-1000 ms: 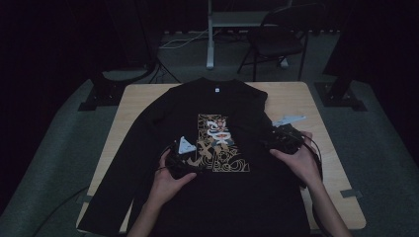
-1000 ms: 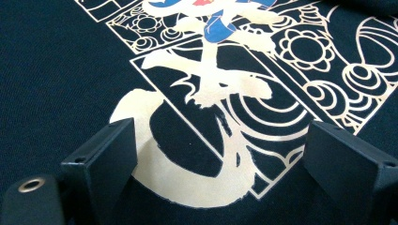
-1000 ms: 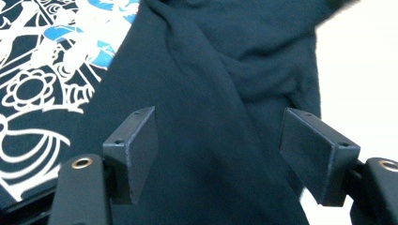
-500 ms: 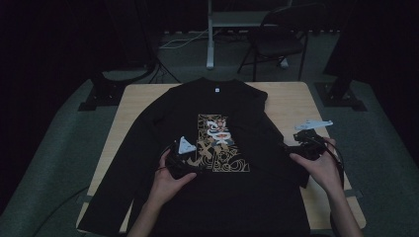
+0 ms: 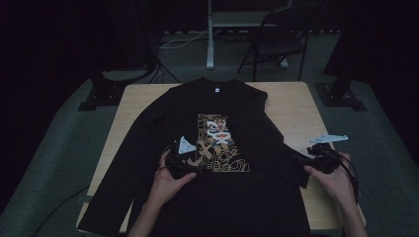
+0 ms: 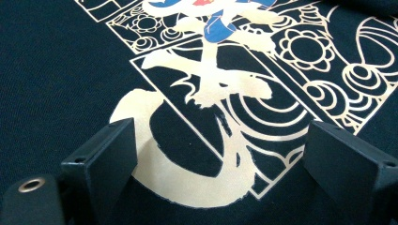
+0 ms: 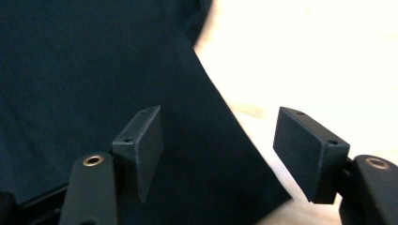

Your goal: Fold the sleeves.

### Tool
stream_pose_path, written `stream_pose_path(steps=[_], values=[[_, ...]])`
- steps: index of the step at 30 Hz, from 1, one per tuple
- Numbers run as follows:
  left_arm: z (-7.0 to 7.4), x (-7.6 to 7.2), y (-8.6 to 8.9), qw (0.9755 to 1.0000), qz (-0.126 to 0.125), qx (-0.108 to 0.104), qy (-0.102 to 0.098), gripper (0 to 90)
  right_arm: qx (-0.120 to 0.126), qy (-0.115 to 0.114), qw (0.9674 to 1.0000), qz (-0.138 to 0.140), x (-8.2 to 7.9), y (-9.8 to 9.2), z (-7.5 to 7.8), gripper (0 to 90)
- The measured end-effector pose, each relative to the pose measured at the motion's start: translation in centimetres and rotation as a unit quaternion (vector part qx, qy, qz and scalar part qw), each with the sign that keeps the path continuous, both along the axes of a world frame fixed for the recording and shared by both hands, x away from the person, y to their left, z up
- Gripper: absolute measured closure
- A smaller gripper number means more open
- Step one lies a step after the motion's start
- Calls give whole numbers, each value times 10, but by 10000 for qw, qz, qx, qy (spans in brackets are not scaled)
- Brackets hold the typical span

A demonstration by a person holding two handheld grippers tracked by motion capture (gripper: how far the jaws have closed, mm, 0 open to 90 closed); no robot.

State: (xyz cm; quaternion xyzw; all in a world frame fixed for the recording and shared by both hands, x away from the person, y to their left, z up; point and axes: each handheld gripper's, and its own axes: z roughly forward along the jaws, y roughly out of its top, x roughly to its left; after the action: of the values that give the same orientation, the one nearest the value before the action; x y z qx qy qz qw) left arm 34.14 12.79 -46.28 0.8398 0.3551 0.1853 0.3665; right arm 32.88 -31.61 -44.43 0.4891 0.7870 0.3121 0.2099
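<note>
A black long-sleeved shirt (image 5: 163, 123) lies flat, front up, on a pale wooden table (image 5: 289, 106). Its chest carries a gold and white print (image 5: 217, 145). My left gripper (image 5: 190, 160) rests at the print's lower left corner, jaws open over the gold lines (image 6: 220, 140). My right gripper (image 5: 305, 160) is at the outer edge of the shirt's right-hand sleeve, near the cuff. Its jaws (image 7: 220, 126) have just been closing but stand open, straddling the sleeve edge (image 7: 234, 140): one pad over black cloth, the other over bare table.
A dark chair (image 5: 274, 42) and a stand post (image 5: 210, 29) are on the floor behind the table. Black floor bases (image 5: 99, 94) (image 5: 341, 94) flank its far corners. Bare wood shows right of the sleeve (image 7: 328, 56).
My right gripper has moved to the right and a little down, from beside the print out to the sleeve edge. The left gripper has stayed put.
</note>
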Motion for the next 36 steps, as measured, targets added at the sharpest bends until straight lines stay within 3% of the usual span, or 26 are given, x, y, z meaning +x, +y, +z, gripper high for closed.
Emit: stream_pose_path(steps=[6, 18, 21, 33, 36], values=[[0, 0, 0, 10000, -1, -1, 0, 115, 74, 35, 9999, -139, -8, -12, -2, 369], [0, 0, 0, 10000, -1, -1, -1, 115, 141, 93, 9995, -283, -10, -21, -10, 438], [0, 0, 0, 10000, 1, -1, 1, 115, 164, 76, 9995, -261, -11, -20, -10, 482], [0, 0, 0, 10000, 1, -1, 0, 115, 292, 174, 9993, -182, -17, -18, -8, 829], [0, 0, 0, 10000, 0, 2, 0, 115, 202, 134, 9996, -155, -17, -15, -8, 852]])
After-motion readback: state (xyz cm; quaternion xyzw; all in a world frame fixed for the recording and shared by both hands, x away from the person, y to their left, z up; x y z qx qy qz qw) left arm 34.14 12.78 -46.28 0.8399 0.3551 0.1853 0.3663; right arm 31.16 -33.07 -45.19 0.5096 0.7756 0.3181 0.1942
